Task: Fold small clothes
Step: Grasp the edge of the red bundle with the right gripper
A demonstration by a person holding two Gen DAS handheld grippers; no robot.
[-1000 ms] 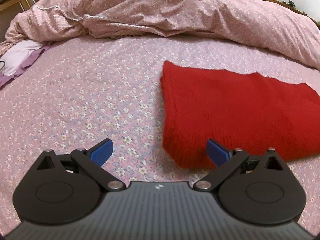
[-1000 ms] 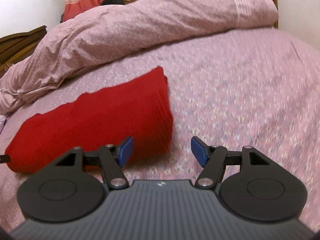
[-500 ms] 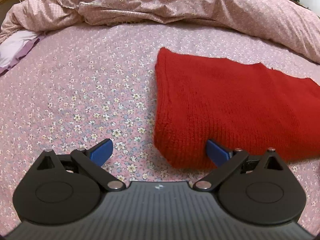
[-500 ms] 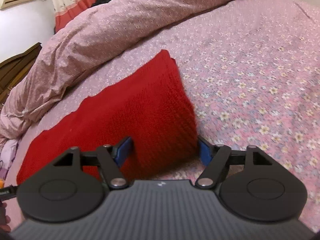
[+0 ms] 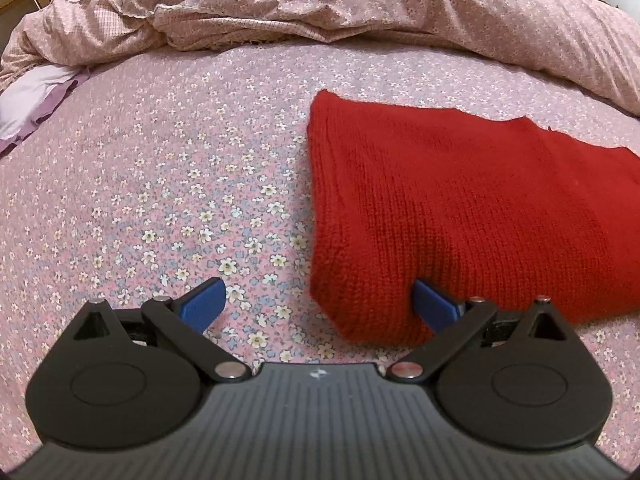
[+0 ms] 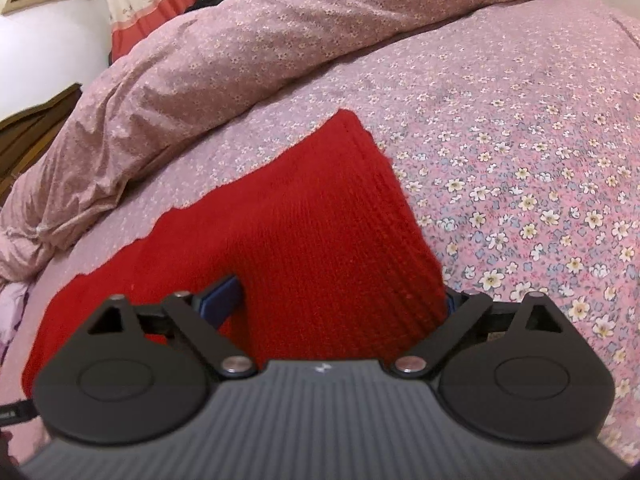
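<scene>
A red knitted garment (image 5: 460, 208) lies folded flat on the floral bedsheet (image 5: 160, 168). My left gripper (image 5: 320, 302) is open at the garment's near left corner, which lies between the fingers; the right blue pad presses into the knit. In the right wrist view the same garment (image 6: 320, 232) fills the middle. My right gripper (image 6: 340, 300) is open with the garment's near right corner between its fingers; the right fingertip is hidden behind the knit.
A rumpled pink floral duvet (image 5: 360, 4) is heaped along the far side of the bed, also in the right wrist view (image 6: 248, 48). A white and purple cloth (image 5: 32, 100) lies at far left. Curtains and dark wooden furniture stand beyond.
Both grippers have moved forward and down onto the garment's near corners. The right gripper now straddles the right corner; the left fingers now straddle the left corner. Both stay open.
</scene>
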